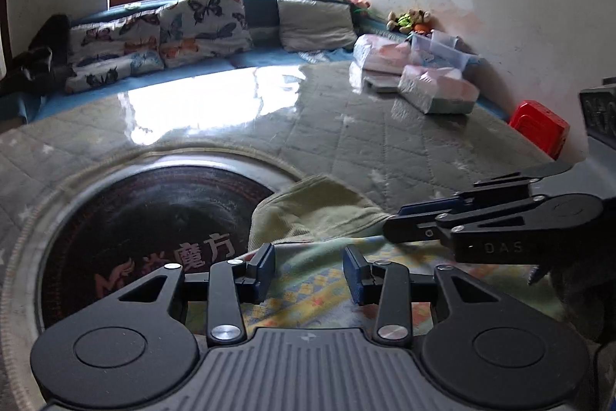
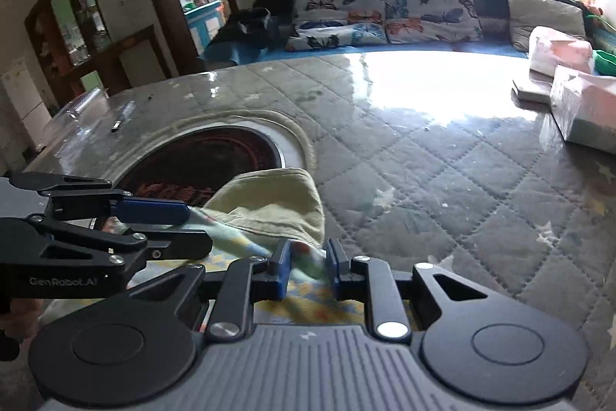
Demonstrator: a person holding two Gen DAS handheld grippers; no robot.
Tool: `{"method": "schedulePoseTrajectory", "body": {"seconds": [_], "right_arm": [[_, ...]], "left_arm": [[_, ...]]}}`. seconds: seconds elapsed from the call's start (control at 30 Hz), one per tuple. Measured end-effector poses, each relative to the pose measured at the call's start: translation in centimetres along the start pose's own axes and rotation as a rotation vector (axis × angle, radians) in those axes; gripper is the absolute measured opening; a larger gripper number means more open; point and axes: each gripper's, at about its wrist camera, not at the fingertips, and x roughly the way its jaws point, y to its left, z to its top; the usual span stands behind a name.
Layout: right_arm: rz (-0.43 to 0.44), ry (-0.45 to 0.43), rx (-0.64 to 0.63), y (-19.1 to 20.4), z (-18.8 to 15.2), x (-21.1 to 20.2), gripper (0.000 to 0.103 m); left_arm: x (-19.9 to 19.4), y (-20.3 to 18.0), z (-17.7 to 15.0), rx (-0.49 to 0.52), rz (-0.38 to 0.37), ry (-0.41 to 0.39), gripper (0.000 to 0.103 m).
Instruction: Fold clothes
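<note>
Where the quilted worktop [image 2: 423, 156] meets its round dark inset [image 1: 154, 218], a small garment [image 1: 315, 210] lies at the near edge, partly over the inset's right rim: pale green cloth on its far side, a yellow, blue and orange print nearer the cameras.

It looks light, thin and limp, likely to sag and slide on the glossy cover, so I judge a hem or corner the best hold, with the cloth kept taut between two grips.

The right tool [image 2: 307, 268] has its blue pads drawn close with a streak of printed cloth between them, seemingly pinched. The left tool [image 1: 309, 272] has its fingers well apart above the print, holding nothing in its own view.

Only the right wrist view shows the left tool from the side, reaching in from the left with its tips at the garment's edge, and the doorway and cabinet beyond. Only the left wrist view shows the right tool coming in from the right, its tips blurred at the cloth, plus the red box [image 1: 539, 128] by the wall. How far folding has gone, neither view settles.
</note>
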Motion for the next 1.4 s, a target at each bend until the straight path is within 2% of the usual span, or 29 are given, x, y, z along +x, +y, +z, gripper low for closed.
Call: {"method": "schedulePoseTrajectory", "body": {"seconds": [0.27, 0.5, 0.67, 0.8, 1.07, 1.2, 1.27, 1.4], "right_arm": [[-0.029, -0.024, -0.057, 0.7, 0.0, -0.4, 0.02], [0.044, -0.024, -0.156, 2.9, -1.0, -2.3, 0.021], [0.112, -0.001, -0.234, 5.1, -2.7, -3.1, 0.021], [0.118, 0.008, -0.31, 6.7, -4.7, -4.0, 0.023], [0.137, 0.002, -0.361, 7.9, -8.5, -6.8, 0.022], [0.148, -0.011, -0.303, 7.3, -8.8, -8.2, 0.024], [0.135, -0.034, -0.279, 6.8, -8.8, -8.9, 0.03], [0.078, -0.082, -0.194, 5.2, -8.8, -9.9, 0.035]], "left_arm": [[1.0, 0.5, -0.1, -0.011, 0.0, -0.005, 0.041], [0.9, 0.5, -0.1, -0.018, 0.003, -0.011, 0.041], [1.1, 0.2, -0.2, -0.012, 0.016, -0.017, 0.041], [1.1, 0.1, -0.3, -0.001, 0.031, -0.023, 0.041], [0.9, 0.2, -0.6, -0.018, 0.065, -0.036, 0.041], [-0.6, 0.0, -0.9, -0.032, 0.061, -0.057, 0.043], [-2.1, -0.5, -1.2, -0.026, 0.048, -0.077, 0.043], [-4.7, -1.9, -3.1, -0.006, 0.019, -0.1, 0.043]]}}
